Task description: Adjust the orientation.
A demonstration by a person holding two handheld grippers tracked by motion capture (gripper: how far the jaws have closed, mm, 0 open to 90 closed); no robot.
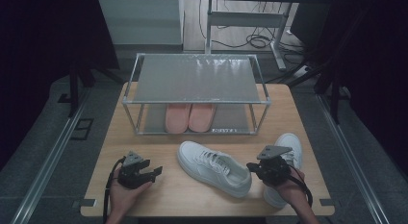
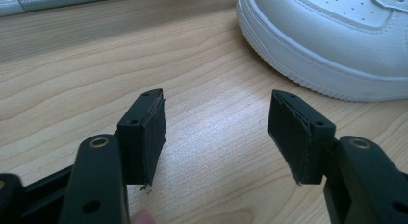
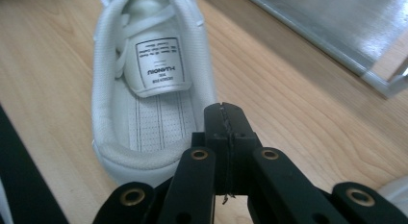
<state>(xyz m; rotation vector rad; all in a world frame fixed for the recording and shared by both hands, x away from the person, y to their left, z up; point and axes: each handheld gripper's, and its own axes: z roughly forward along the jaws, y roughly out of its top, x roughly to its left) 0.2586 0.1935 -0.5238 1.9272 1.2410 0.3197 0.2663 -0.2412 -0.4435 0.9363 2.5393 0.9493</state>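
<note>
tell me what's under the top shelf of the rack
A pair of pink shoes sits on the lower shelf of the rack, toes toward the person. Their back halves are covered by the top shelf.

Table: pale wood, fine grain. Two sneakers, white: one mid-table, other at right edge. Tongue label: white, black print. Slippers on lower rack shelf: pink. Rack: silver frame, grey shelves. Gripper jaws: black.
</note>
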